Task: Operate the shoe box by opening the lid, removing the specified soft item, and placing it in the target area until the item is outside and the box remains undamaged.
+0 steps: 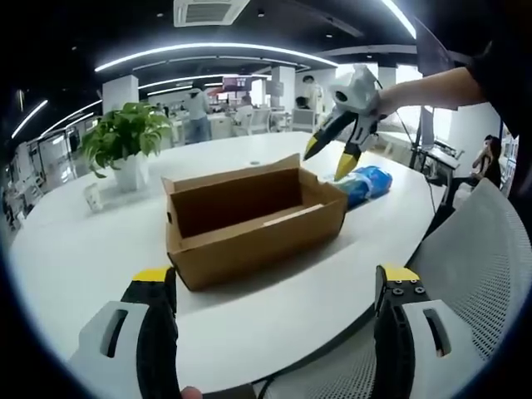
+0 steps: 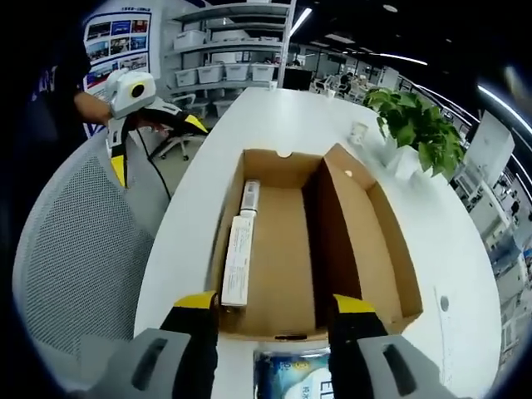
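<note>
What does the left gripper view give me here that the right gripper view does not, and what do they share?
Left gripper view alone: the box's outer side walls, and the right claw hanging open above the blue soft pack. Right gripper view alone: the box floor from above, bare apart from a white label strip, and the left claw over the mesh chair. Shared: the open cardboard box, the potted plant, the white table.

One shoe box (image 1: 249, 218); one blue soft item (image 1: 366, 183); one plant (image 1: 125, 137); two grippers (image 1: 274, 287) (image 2: 274, 312)
</note>
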Demonstrator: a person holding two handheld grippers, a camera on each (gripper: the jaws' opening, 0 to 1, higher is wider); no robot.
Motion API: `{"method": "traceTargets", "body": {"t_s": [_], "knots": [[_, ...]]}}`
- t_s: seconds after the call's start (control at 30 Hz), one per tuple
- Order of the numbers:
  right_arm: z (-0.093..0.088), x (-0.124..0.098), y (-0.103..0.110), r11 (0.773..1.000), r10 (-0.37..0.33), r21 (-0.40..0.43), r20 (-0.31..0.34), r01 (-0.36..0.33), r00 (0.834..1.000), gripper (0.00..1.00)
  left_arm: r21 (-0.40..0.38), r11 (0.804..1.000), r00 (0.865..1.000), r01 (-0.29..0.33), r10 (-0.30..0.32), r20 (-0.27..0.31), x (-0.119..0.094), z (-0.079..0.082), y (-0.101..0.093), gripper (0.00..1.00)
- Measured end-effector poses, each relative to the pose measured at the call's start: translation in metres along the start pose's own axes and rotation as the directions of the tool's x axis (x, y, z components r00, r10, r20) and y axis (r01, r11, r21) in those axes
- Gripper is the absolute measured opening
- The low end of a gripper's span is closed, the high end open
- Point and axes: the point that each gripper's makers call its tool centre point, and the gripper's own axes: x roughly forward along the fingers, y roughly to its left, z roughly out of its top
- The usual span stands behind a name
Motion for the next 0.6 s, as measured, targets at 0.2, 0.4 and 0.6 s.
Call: {"method": "traceTargets", "body": {"t_s": [0.2,0.4,0.6], "knots": [[0.002,0.017,0.004,0.999,0.04,-0.032,-0.028,-0.041,0.999,0.49,0.0,1.0,1.0,0.005,-0.005,-0.008,0.0,-0.002,0.0,0.99],[0.004,0.028,0.006,0.997,0.07,-0.037,-0.043,-0.072,0.997,0.49,-0.011,1.0,1.0,-0.002,0.002,-0.005,0.0,-0.001,0.001,0.99],[0.0,0.04,0.009,0.994,0.098,-0.049,-0.072,-0.102,0.993,0.49,-0.01,1.0,1.0,-0.003,0.003,-0.008,-0.001,-0.001,0.002,0.98]]}}
